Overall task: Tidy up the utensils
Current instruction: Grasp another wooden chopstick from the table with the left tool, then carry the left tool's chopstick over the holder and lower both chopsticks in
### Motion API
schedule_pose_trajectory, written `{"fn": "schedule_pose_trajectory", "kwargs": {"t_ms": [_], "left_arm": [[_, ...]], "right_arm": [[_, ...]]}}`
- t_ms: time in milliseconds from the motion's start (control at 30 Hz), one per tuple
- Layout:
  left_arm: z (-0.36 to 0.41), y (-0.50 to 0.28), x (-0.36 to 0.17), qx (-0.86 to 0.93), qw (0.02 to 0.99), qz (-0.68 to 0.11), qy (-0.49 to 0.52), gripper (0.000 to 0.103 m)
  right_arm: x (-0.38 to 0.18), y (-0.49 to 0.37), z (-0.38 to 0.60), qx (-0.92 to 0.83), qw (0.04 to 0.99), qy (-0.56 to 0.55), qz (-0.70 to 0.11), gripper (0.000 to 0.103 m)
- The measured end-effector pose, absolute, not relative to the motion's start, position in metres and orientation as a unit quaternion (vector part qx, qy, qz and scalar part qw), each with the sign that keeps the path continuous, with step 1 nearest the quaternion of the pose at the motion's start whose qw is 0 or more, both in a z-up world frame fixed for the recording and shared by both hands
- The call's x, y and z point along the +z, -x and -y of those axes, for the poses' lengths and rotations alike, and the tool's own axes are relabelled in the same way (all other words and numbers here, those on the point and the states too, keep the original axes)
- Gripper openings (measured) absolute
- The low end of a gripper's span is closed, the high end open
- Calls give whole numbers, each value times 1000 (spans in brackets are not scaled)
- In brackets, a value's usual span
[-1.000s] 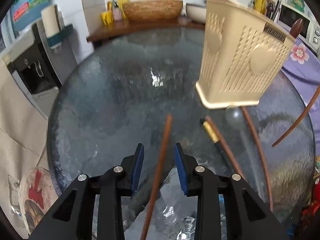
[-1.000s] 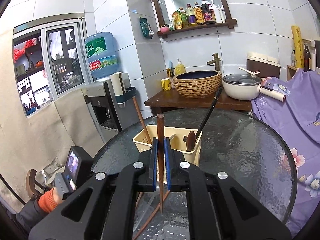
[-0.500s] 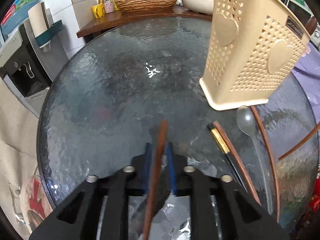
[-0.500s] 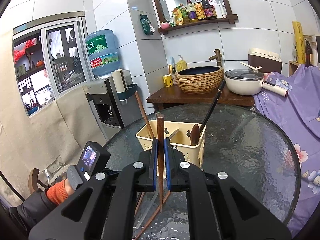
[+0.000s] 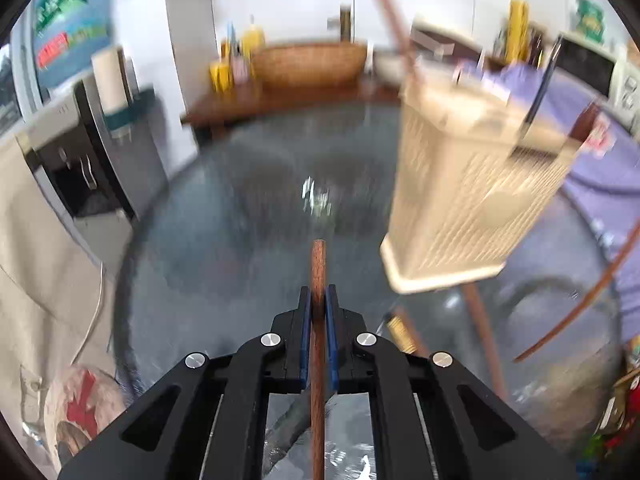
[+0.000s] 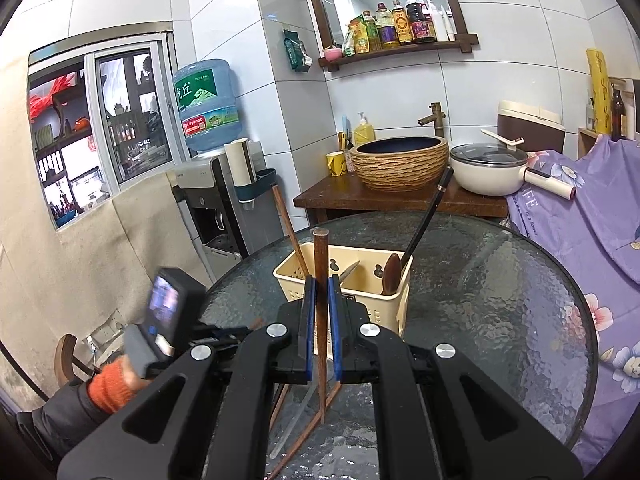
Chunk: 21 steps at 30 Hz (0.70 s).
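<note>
My left gripper is shut on a brown wooden chopstick, held above the round glass table. The chopstick's blunt end sticks out past the pads. A cream perforated utensil holder stands to the right, blurred by motion. My right gripper is shut on a second wooden chopstick, upright in front of the same holder. The holder contains a chopstick, a black chopstick and a wooden spoon.
More chopsticks, one with a gold band, lie on the glass below the holder. A hand with an orange cuff holds the left tool at the table's left edge. Behind are a wooden side table, a woven basin and a water dispenser.
My left gripper has closed on the chopstick that lay between its fingers and lifted it off the glass, tilting the view upward. The right gripper has kept still with its chopstick.
</note>
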State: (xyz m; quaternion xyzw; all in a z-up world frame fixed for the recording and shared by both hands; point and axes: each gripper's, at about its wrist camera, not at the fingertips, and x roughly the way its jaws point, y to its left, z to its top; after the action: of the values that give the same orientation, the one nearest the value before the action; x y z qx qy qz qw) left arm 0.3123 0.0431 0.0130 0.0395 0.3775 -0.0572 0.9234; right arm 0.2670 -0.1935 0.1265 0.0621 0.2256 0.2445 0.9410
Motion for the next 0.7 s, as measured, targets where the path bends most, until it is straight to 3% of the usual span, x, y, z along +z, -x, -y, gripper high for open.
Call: {"fn": "schedule_pose_trajectory", "kwargs": {"t_ms": [300,700], "left_arm": [[-22,-256,121,-109,963,-245,-19,7],[2,-251,176,-155,965,-209,-7,7]], "right_arm": [[149,-262,194,260,940,-63,-211,7],[187,-264,188,269,943,-48,-191,7]]}}
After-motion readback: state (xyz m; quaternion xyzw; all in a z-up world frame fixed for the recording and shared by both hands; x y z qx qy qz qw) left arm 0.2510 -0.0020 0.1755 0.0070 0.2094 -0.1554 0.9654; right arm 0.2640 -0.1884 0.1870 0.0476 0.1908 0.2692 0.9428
